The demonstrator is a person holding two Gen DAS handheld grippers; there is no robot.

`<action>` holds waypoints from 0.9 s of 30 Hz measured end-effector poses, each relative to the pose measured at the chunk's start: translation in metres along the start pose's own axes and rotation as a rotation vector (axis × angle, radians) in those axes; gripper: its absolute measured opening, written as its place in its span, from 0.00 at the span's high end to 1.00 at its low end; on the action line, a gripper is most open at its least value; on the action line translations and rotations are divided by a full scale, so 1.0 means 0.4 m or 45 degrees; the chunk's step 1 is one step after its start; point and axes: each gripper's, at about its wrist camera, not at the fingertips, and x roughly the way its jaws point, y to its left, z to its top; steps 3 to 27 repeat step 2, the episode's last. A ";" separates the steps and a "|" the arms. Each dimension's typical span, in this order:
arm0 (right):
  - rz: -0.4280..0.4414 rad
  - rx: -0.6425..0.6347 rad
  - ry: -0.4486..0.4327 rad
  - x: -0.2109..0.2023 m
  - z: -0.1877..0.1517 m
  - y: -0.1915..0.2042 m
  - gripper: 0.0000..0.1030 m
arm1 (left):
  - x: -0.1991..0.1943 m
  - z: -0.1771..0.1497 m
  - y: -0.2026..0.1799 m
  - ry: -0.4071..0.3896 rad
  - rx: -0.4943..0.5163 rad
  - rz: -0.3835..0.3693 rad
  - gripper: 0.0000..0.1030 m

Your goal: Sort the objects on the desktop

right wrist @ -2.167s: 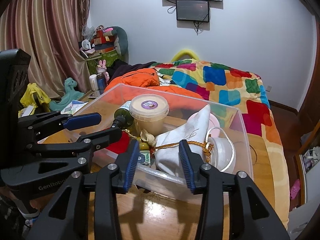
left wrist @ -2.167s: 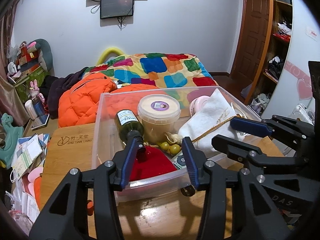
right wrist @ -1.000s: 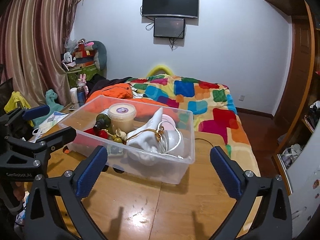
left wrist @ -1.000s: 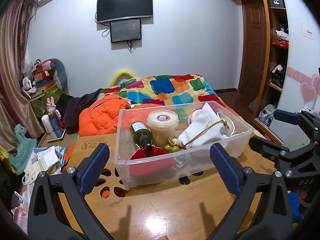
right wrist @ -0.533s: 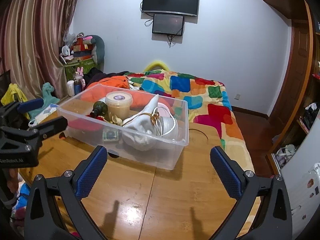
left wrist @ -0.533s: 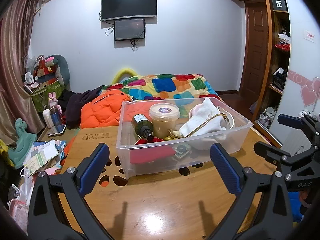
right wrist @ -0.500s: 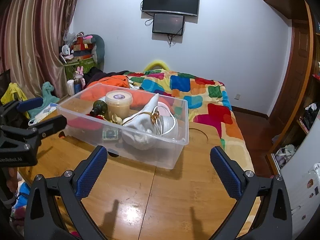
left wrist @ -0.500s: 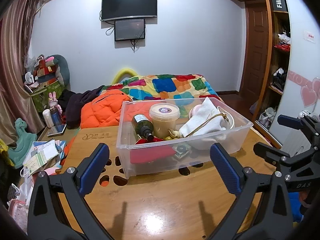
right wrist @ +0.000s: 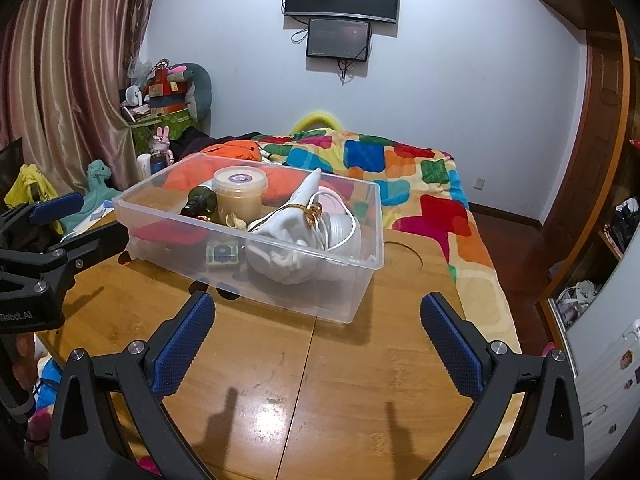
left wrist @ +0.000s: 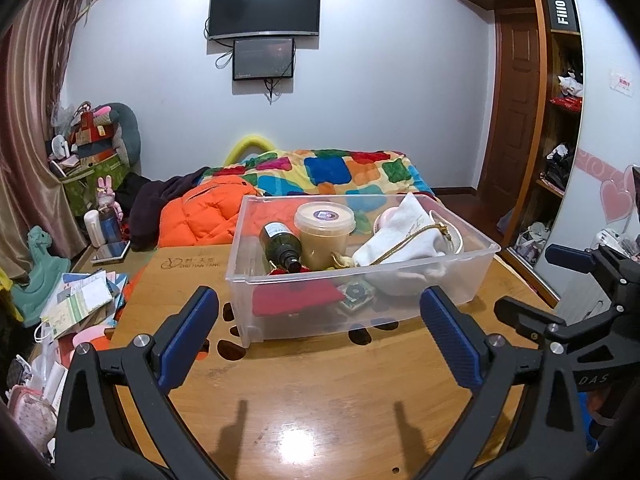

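Note:
A clear plastic bin stands on the wooden table and also shows in the right wrist view. It holds a dark green bottle, a lidded tan tub, a white cloth bag with a gold cord, a red item and small bits. My left gripper is open and empty, back from the bin's near wall. My right gripper is open and empty, back from the bin's near right corner.
A bed with a patchwork quilt and an orange jacket lies beyond the table. Papers and toys crowd the floor at left. A wardrobe and door stand at right. The table has cut-out holes near the bin.
Both grippers have opened wide and pulled back from the bin, which now sits farther away on the table. In the last half second almost nothing moved.

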 end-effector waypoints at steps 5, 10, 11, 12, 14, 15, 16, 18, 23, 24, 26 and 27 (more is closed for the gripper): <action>0.002 -0.003 0.000 0.000 -0.001 0.002 0.01 | -0.003 0.001 -0.003 -0.008 0.006 0.001 0.01; 0.002 -0.003 0.000 0.000 -0.001 0.002 0.01 | -0.003 0.001 -0.003 -0.008 0.006 0.001 0.01; 0.002 -0.003 0.000 0.000 -0.001 0.002 0.01 | -0.003 0.001 -0.003 -0.008 0.006 0.001 0.01; 0.002 -0.003 0.000 0.000 -0.001 0.002 0.01 | -0.003 0.001 -0.003 -0.008 0.006 0.001 0.01; 0.002 -0.003 0.000 0.000 -0.001 0.002 0.01 | -0.003 0.001 -0.003 -0.008 0.006 0.001 0.01; 0.002 -0.003 0.000 0.000 -0.001 0.002 0.01 | -0.003 0.001 -0.003 -0.008 0.006 0.001 0.01; 0.002 -0.003 0.000 0.000 -0.001 0.002 0.01 | -0.003 0.001 -0.003 -0.008 0.006 0.001 0.01; 0.002 -0.003 0.000 0.000 -0.001 0.002 0.01 | -0.003 0.001 -0.003 -0.008 0.006 0.001 0.01; 0.002 -0.003 0.000 0.000 -0.001 0.002 0.01 | -0.003 0.001 -0.003 -0.008 0.006 0.001 0.01; 0.002 -0.003 0.000 0.000 -0.001 0.002 0.01 | -0.003 0.001 -0.003 -0.008 0.006 0.001 0.01; 0.002 -0.003 0.000 0.000 -0.001 0.002 0.01 | -0.003 0.001 -0.003 -0.008 0.006 0.001 0.01; 0.002 -0.003 0.000 0.000 -0.001 0.002 0.01 | -0.003 0.001 -0.003 -0.008 0.006 0.001 0.01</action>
